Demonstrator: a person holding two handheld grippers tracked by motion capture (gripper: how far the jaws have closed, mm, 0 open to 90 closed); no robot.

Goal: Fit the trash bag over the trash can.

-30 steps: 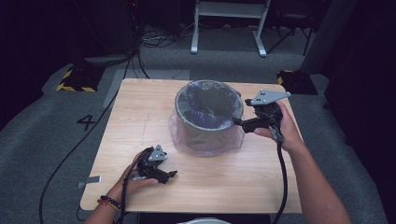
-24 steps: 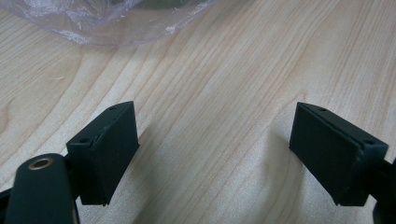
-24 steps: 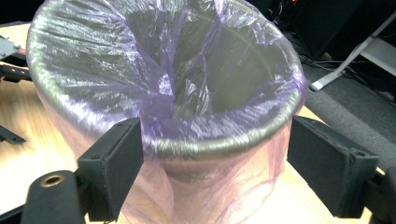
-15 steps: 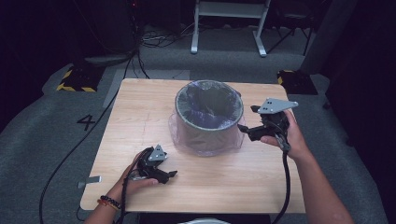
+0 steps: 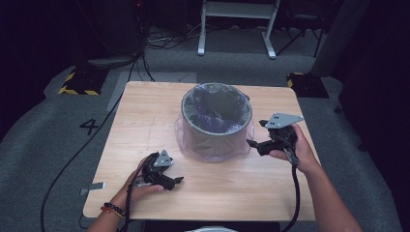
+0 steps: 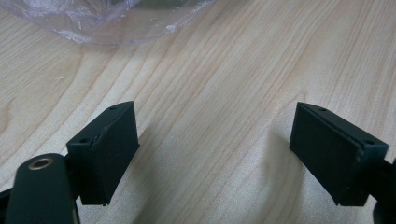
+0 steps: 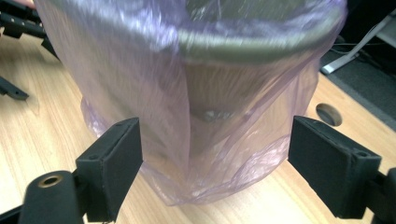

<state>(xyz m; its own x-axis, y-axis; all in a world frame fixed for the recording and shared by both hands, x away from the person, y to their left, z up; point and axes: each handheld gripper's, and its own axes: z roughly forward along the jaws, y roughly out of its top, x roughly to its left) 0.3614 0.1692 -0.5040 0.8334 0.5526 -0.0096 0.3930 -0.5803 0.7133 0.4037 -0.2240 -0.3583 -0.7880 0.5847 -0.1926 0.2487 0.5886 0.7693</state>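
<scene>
We see a round grey bin (image 5: 216, 121) lined with a thin, translucent purple plastic bag (image 5: 212, 147) standing upright near the middle of the light wooden worktop (image 5: 140, 121), a little toward its far side. The bag is folded over the bin's rim and hangs loose down the outside, its hem pooling on the wood around the base.

Our left tool (image 5: 167, 181) rests low on the worktop near the front edge, held in the left hand (image 5: 140, 186), pointing to the right. In the left gripper view its two black jaws stand wide apart over bare wood grain, with the crumpled edge of the bag (image 6: 107, 21) well ahead of them.

Our right tool (image 5: 254, 145) is held in the right hand (image 5: 297, 150) just beside the bin's right flank. In the right gripper view its jaws are spread wide, empty, facing the draped bag (image 7: 205, 116) close ahead; we cannot tell whether either pad touches the plastic.
</scene>
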